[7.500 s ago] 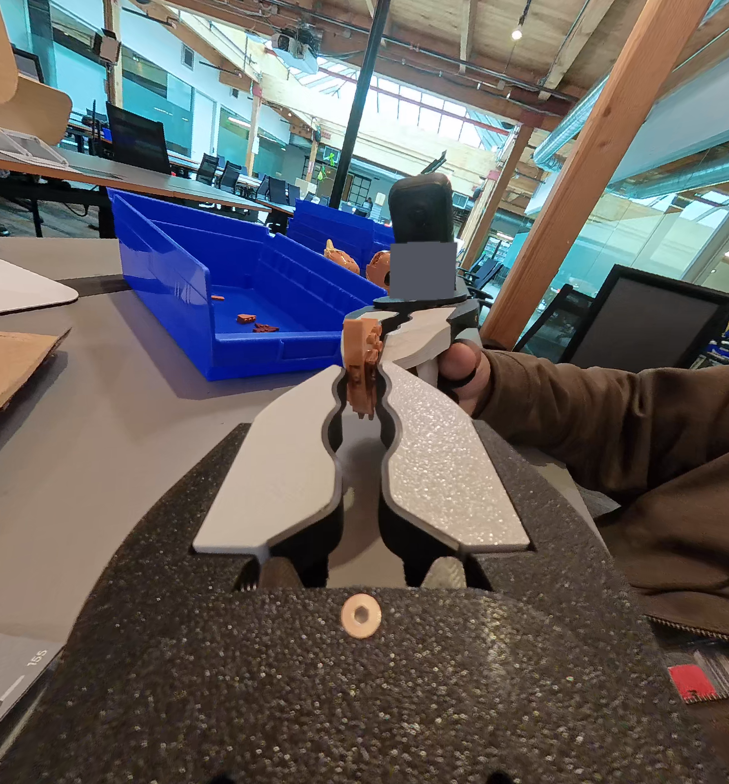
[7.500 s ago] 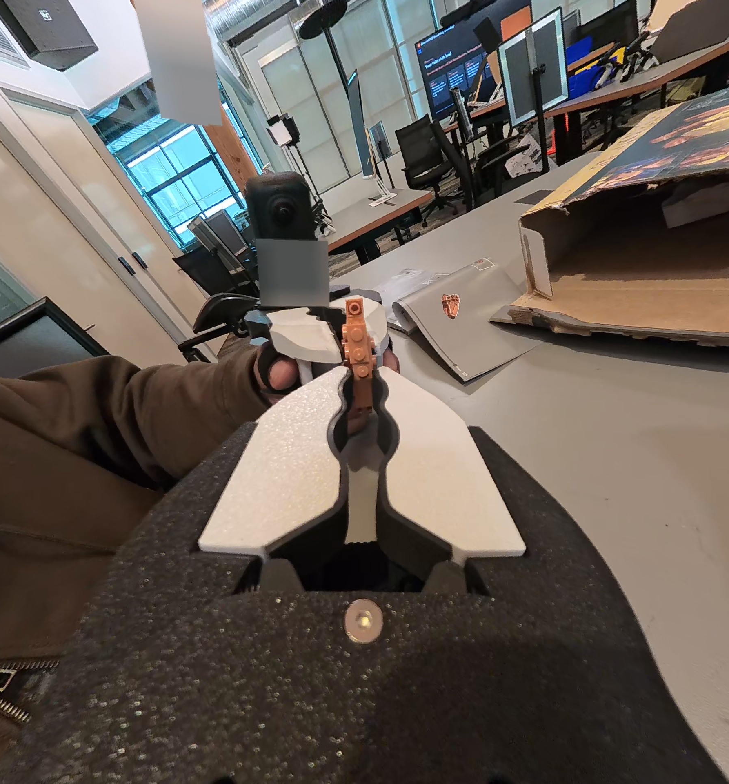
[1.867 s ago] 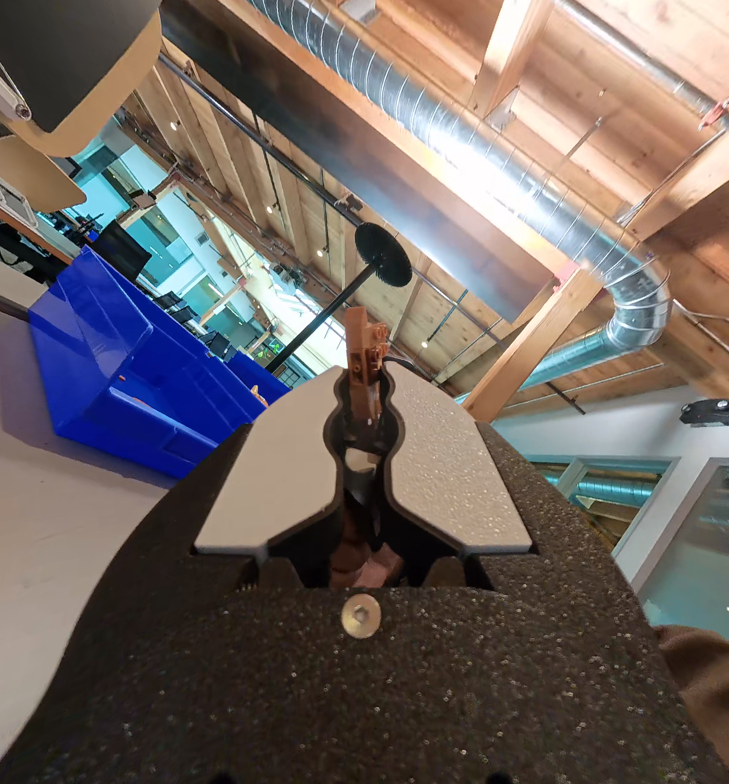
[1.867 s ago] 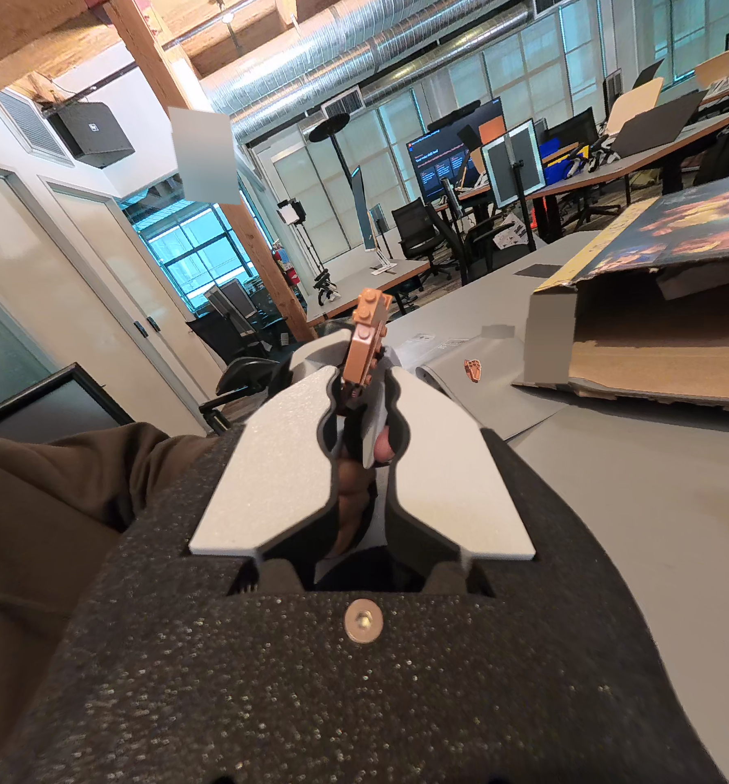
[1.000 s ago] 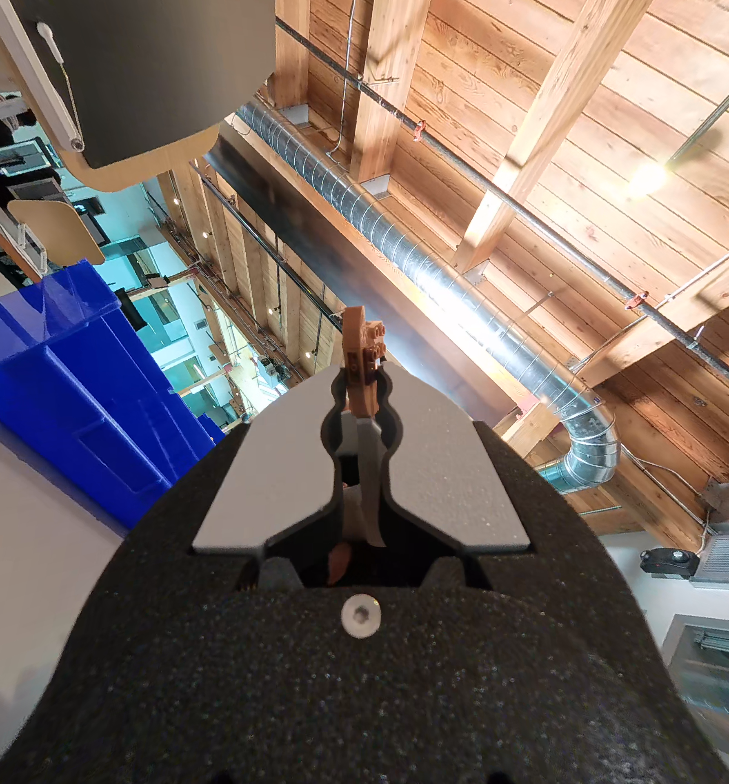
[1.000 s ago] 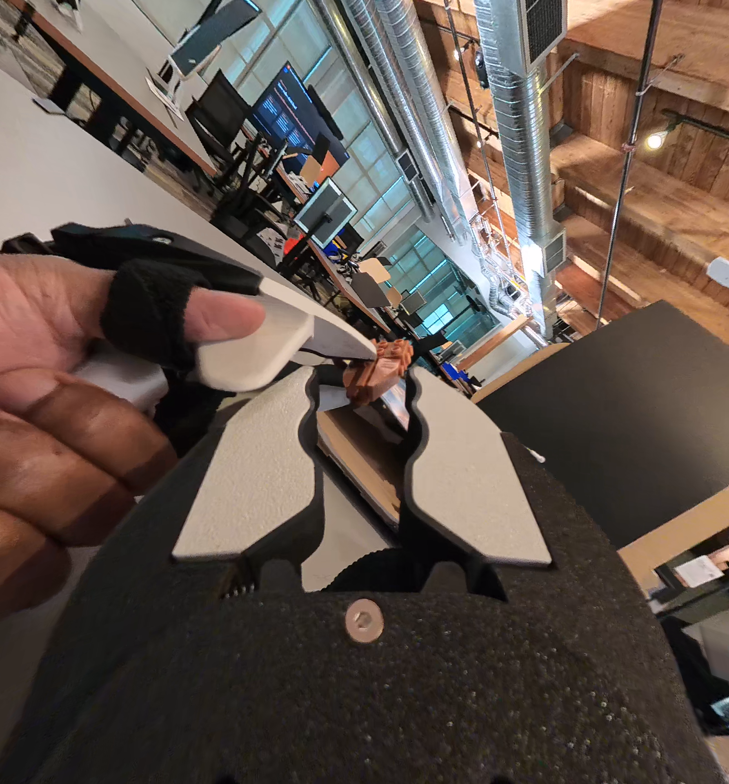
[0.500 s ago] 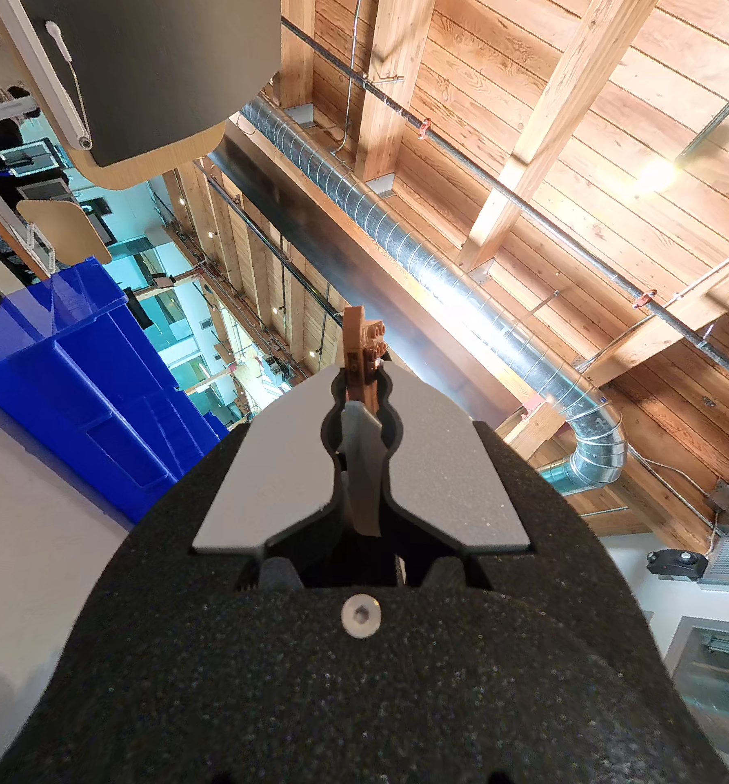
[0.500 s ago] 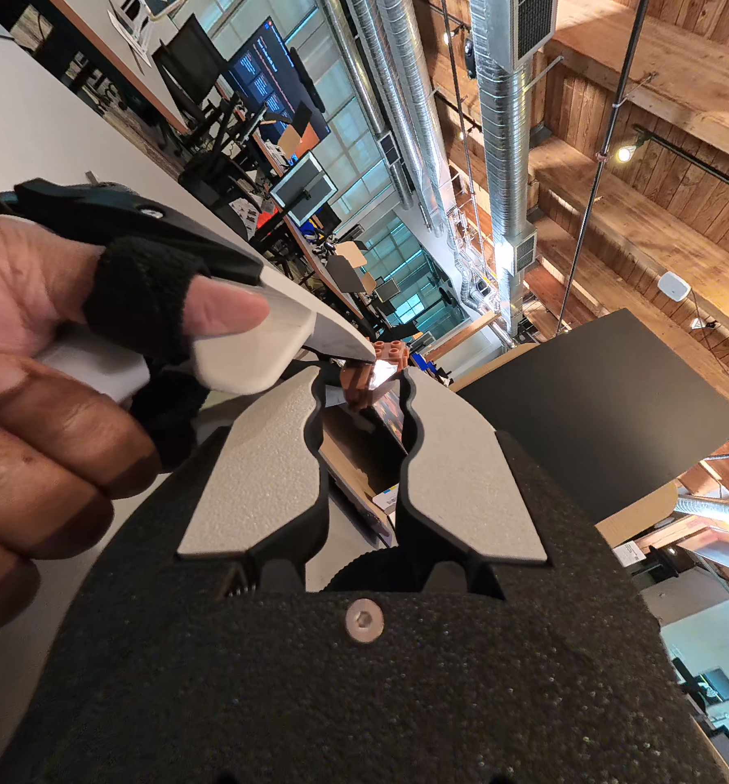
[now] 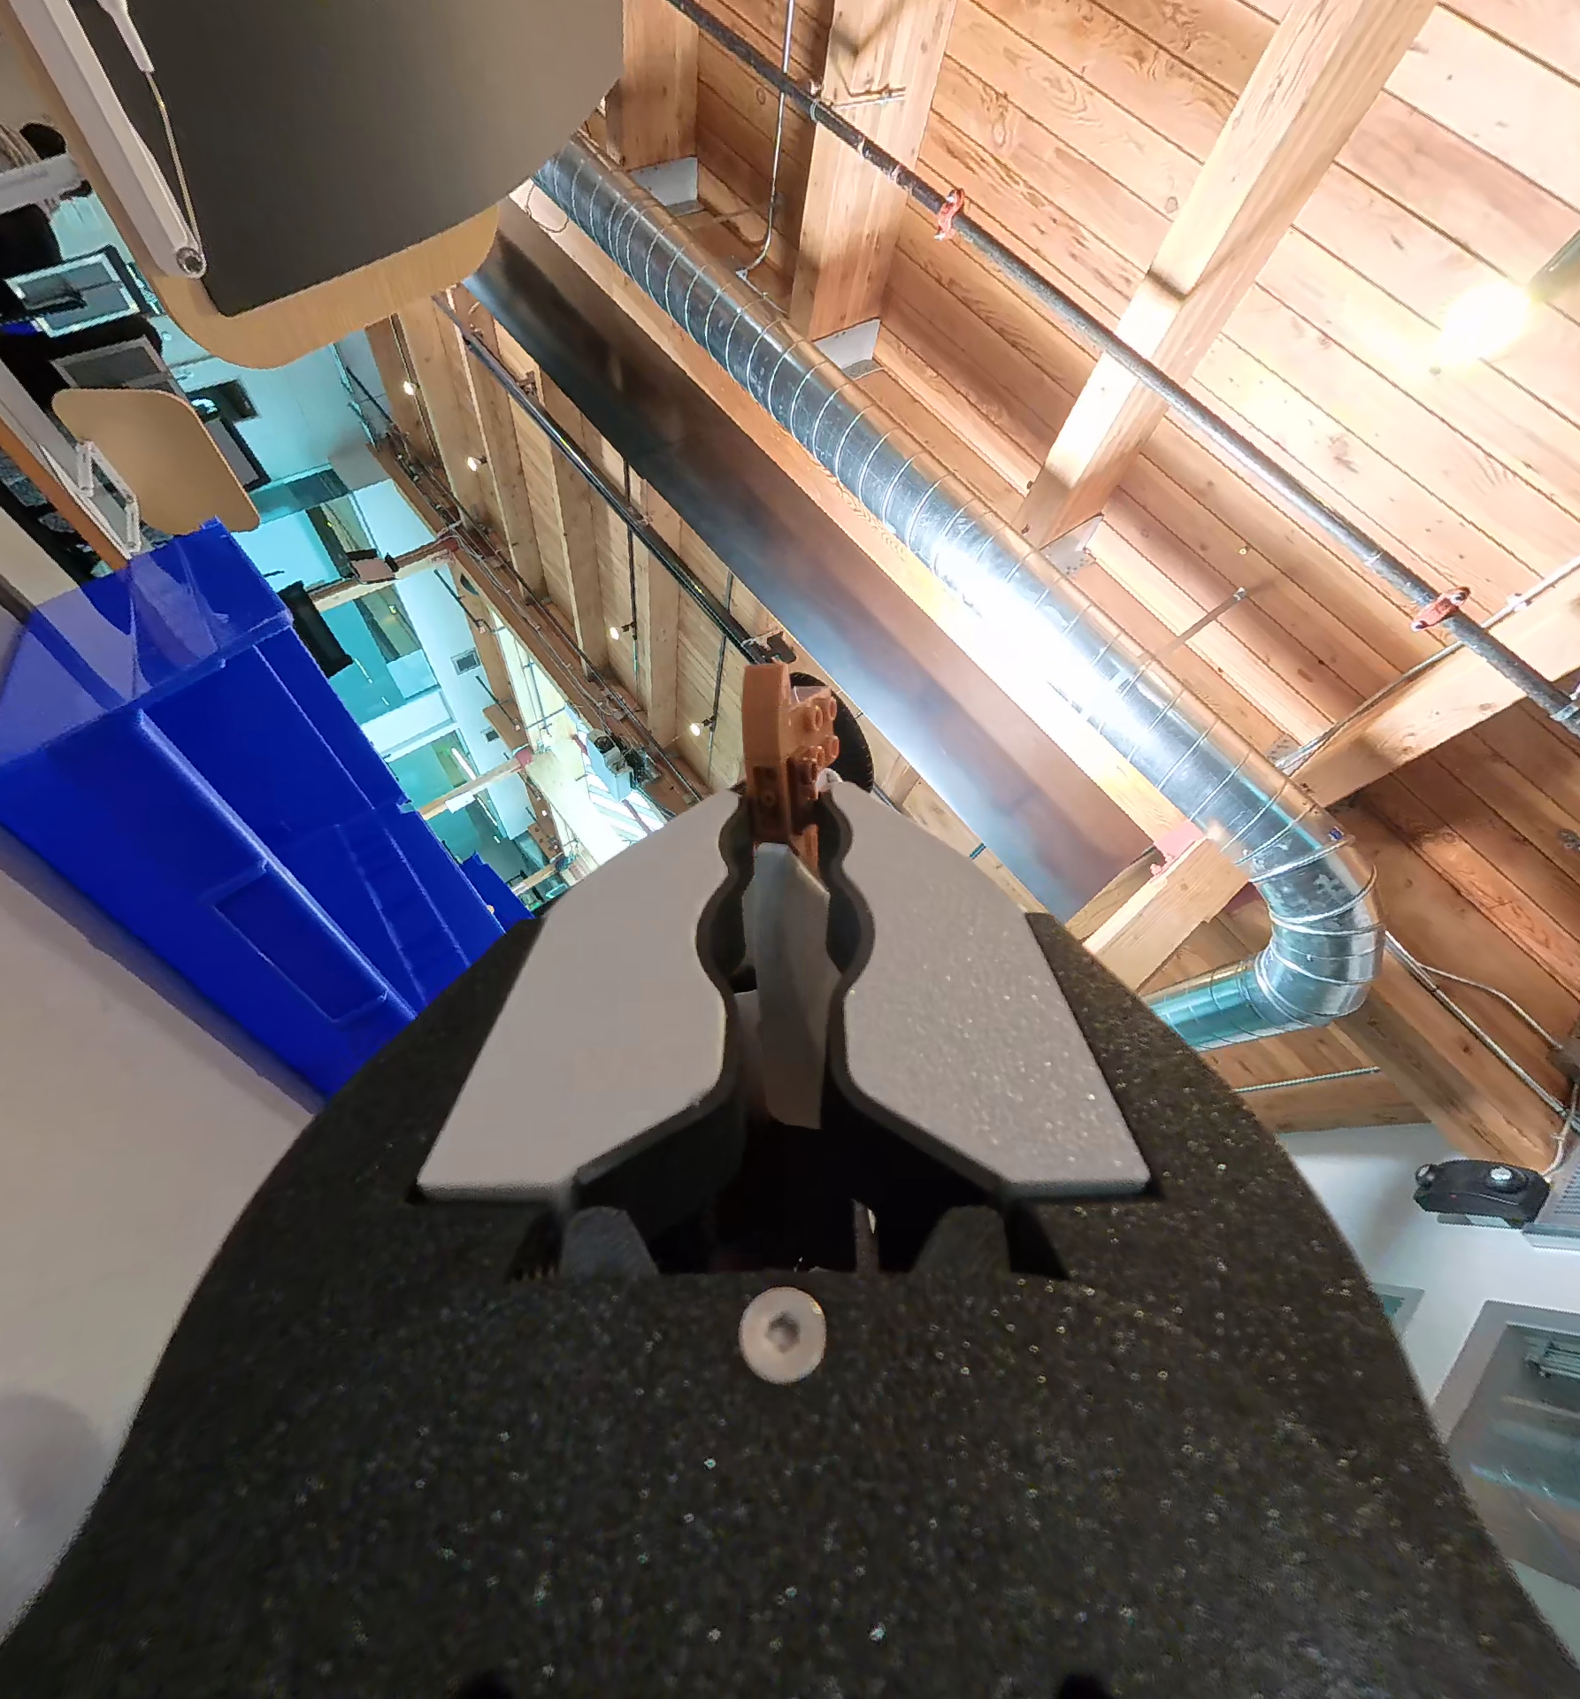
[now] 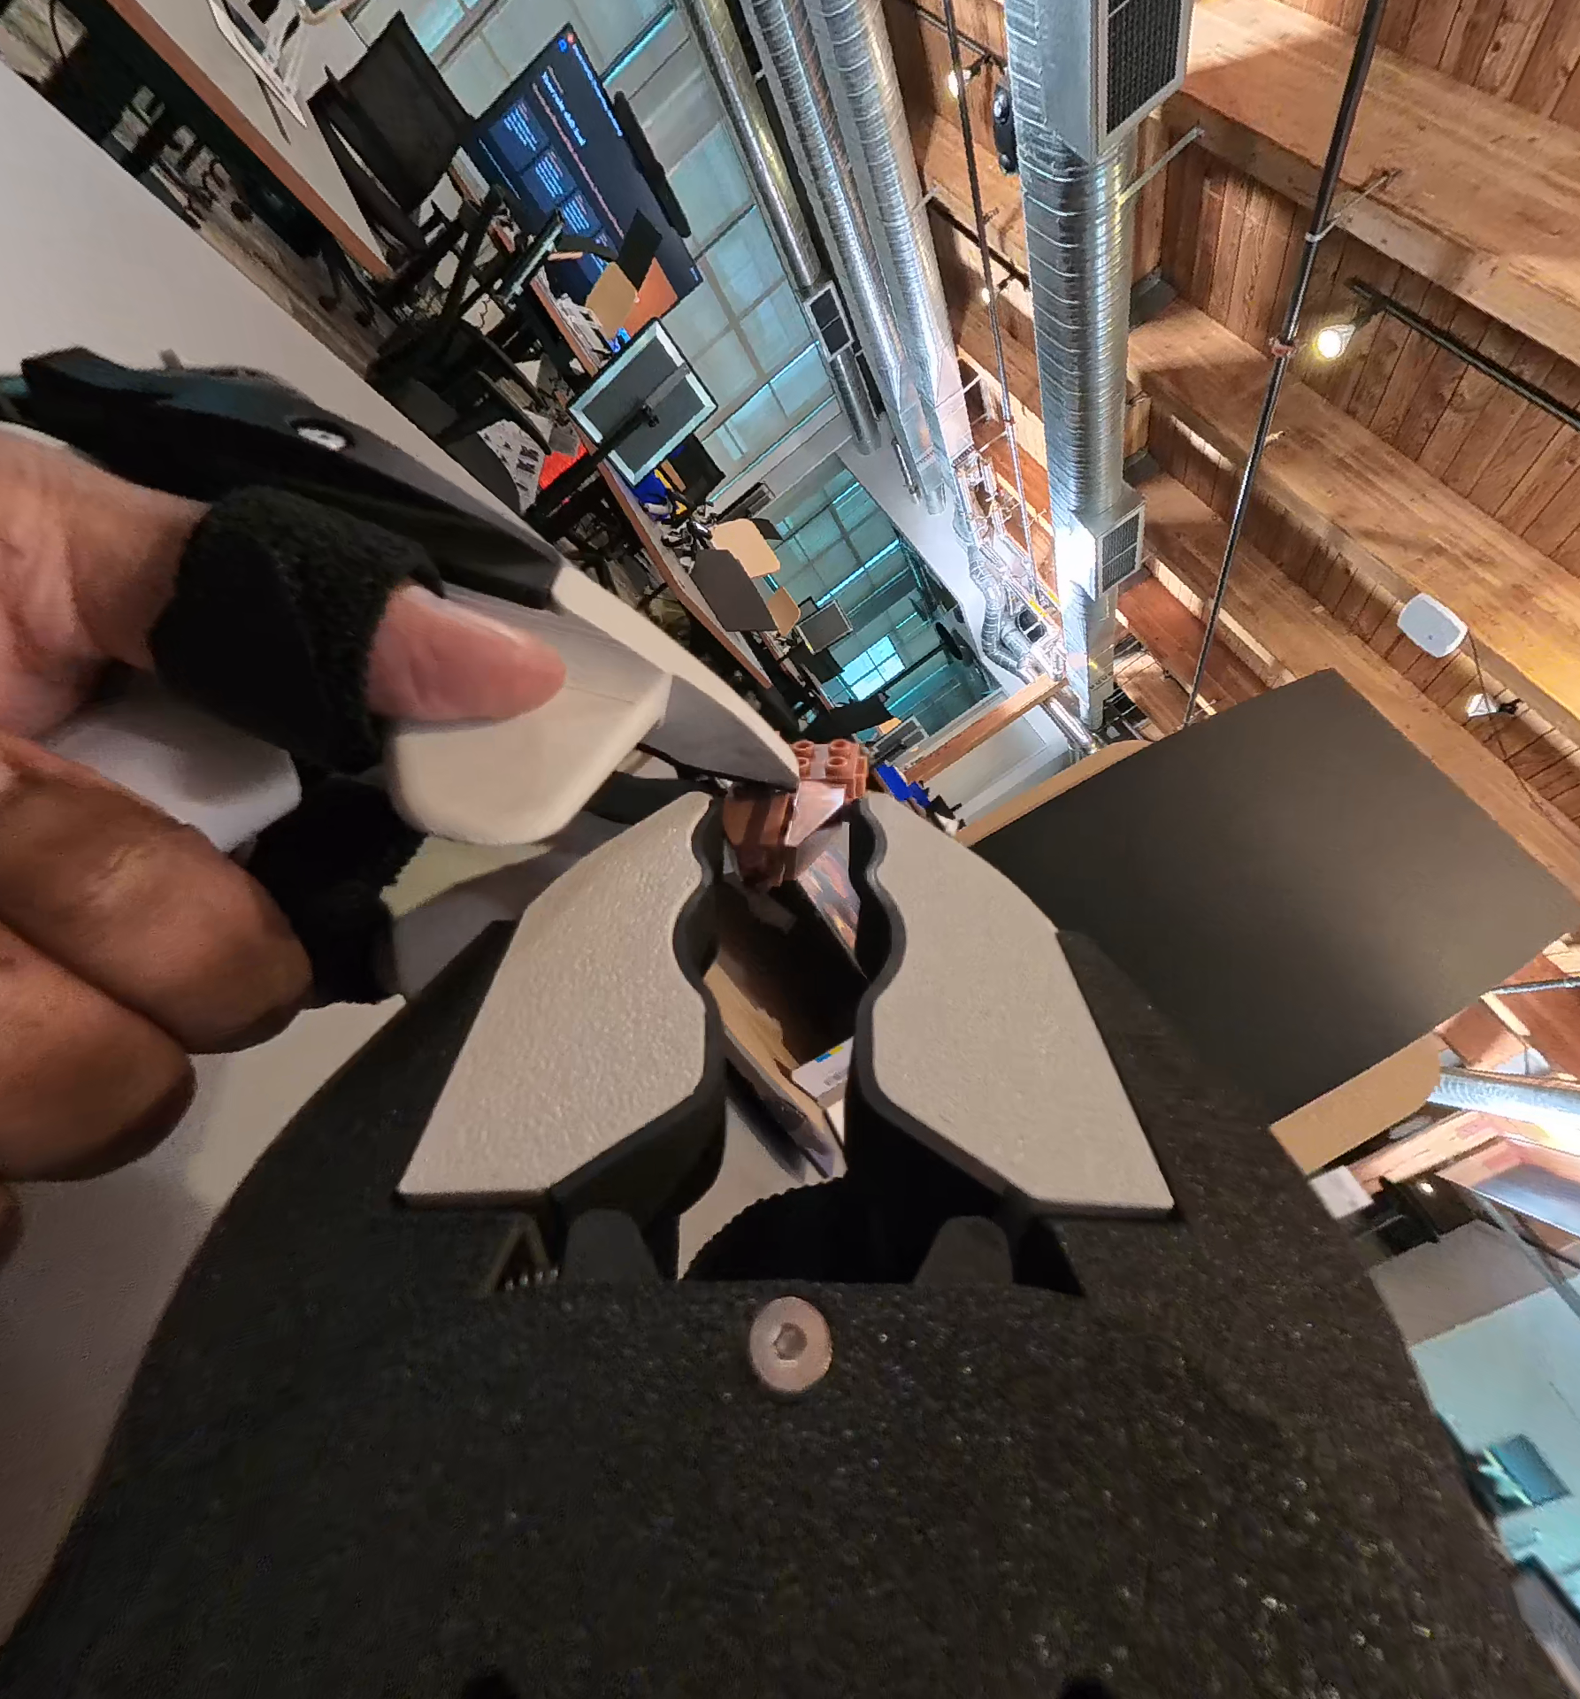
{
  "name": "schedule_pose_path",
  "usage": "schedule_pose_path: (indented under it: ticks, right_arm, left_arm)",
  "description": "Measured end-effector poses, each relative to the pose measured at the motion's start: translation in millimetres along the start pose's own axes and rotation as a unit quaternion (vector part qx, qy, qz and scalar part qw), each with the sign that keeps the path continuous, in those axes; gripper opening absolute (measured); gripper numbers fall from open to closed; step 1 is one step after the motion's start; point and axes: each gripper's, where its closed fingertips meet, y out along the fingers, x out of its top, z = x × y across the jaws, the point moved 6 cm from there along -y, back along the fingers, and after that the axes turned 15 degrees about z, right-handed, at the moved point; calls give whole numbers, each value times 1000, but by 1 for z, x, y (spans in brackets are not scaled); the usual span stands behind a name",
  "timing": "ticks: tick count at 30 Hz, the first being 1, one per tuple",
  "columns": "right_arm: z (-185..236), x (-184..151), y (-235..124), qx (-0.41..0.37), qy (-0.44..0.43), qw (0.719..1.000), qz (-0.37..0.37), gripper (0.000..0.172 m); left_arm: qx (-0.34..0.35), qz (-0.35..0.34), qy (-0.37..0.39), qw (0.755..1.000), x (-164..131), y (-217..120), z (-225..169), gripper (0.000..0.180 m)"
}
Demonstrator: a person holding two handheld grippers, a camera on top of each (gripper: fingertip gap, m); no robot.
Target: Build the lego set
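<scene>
My left gripper (image 9: 782,809) clamps a brown brick piece (image 9: 779,735), which sticks out at twelve o'clock. My right gripper (image 10: 782,827) has narrowed around the same piece (image 10: 772,827); whether its pads press, I cannot tell. A blue bin (image 9: 170,791) sits at nine o'clock.

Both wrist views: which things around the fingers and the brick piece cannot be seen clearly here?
- Brick piece, left wrist view: its lower end is hidden between the left gripper fingers.
- Brick piece, right wrist view: the left gripper's finger covers part of it, so whether the right gripper presses it cannot be told.
- Blue bin: only outer walls show; its inside is hidden.
- Hand: cut off by the left edge.
</scene>
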Motion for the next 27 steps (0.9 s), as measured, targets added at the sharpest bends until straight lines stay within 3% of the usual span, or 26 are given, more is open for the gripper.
schedule_pose_path:
  ticks: [27]
  right_arm:
    - [-5, -4, -4, 23, 1, 1000, -11, 25]
  left_arm:
    - [17, 33, 17, 999, -2, 2, -2, 13]
